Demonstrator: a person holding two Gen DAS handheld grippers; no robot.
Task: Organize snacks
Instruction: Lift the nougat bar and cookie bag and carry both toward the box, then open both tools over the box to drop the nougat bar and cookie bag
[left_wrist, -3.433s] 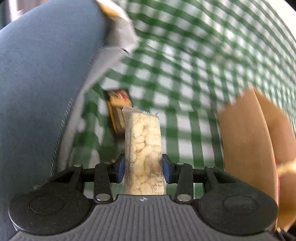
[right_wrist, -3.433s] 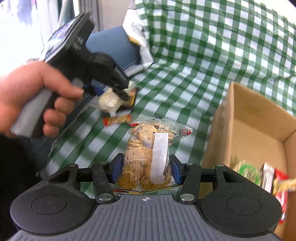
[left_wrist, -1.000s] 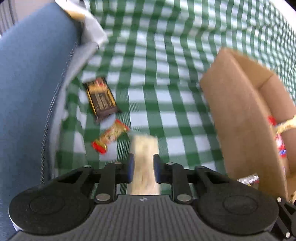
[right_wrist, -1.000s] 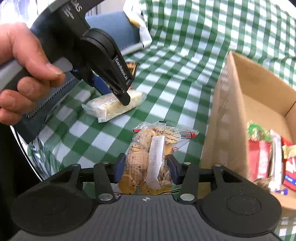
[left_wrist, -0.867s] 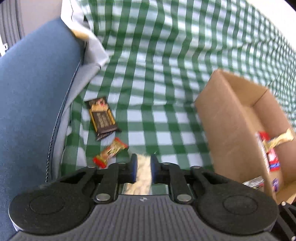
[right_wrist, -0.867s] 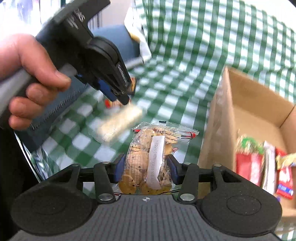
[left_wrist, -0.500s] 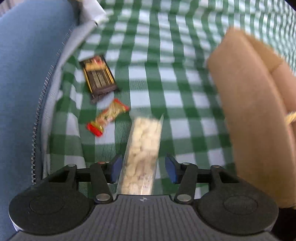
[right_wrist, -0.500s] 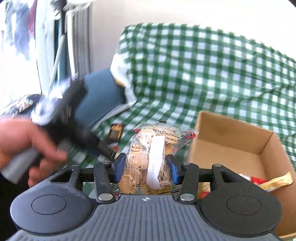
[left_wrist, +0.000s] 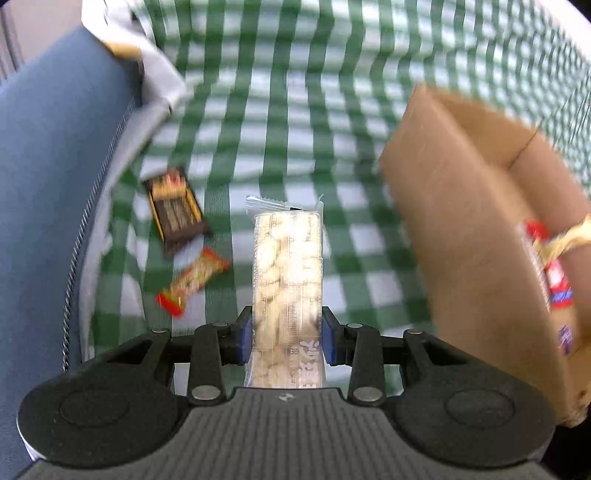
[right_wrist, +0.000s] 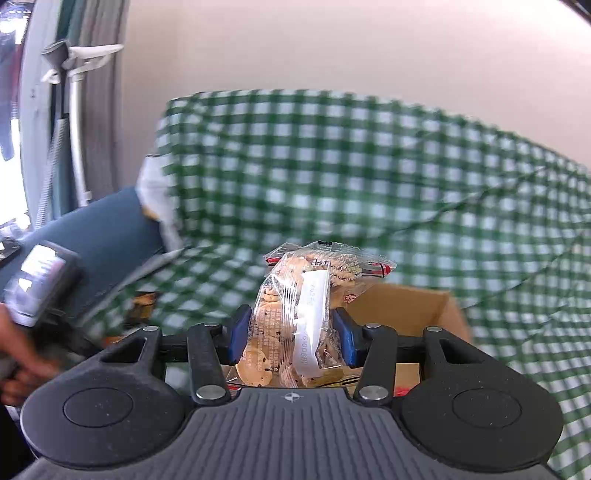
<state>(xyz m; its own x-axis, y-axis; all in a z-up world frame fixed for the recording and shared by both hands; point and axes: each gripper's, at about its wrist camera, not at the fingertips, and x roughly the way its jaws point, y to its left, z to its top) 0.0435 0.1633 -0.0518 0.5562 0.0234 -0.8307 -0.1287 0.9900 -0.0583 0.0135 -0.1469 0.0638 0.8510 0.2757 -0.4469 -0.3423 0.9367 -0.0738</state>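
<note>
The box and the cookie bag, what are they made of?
The box looks like plain brown cardboard: matte, with folded corners and a raw cut rim. The cookie bag looks like thin clear plastic film: it is glossy, crinkled, shows the cookies through it and has a crimped seal at the top. The white strip on it may be a paper label, though that is hard to tell.

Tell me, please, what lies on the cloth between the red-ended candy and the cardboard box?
The long clear pack of pale biscuits, held in the left gripper, crosses that stretch in the left wrist view; otherwise only checked cloth separates the candy from the box.
</note>
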